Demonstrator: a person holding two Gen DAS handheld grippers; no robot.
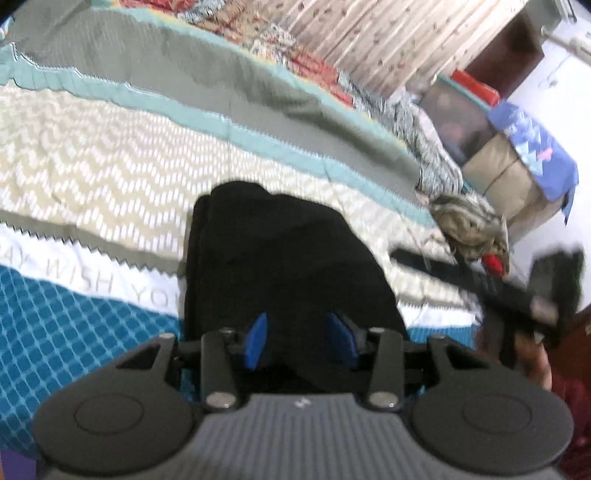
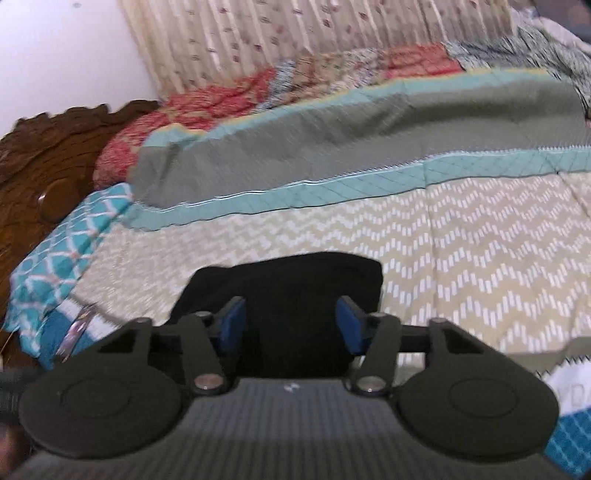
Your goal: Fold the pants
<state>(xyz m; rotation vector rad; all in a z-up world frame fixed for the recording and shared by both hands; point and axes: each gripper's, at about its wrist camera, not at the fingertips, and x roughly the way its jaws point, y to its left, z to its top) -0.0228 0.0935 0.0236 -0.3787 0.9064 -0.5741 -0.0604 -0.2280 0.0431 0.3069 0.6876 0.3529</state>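
The black pants [image 1: 280, 258] lie as a folded bundle on the patterned bedspread [image 1: 92, 170]. My left gripper [image 1: 299, 336] is open, its blue pads [image 1: 256, 339] just above the near edge of the bundle, holding nothing. In the right wrist view the pants [image 2: 295, 288] lie straight ahead, and my right gripper [image 2: 291, 321] is open over their near edge, blue pads [image 2: 349, 325] apart and empty. The other gripper shows at the right of the left wrist view [image 1: 517, 291], blurred.
The bedspread [image 2: 443, 251] has chevron, teal and grey bands. A red patterned quilt [image 2: 229, 96] lies at the far side before a curtain [image 2: 295, 33]. A carved wooden headboard [image 2: 48, 155] is at left. A crumpled cloth [image 1: 469, 225] and boxes [image 1: 509, 166] are at the bed's right.
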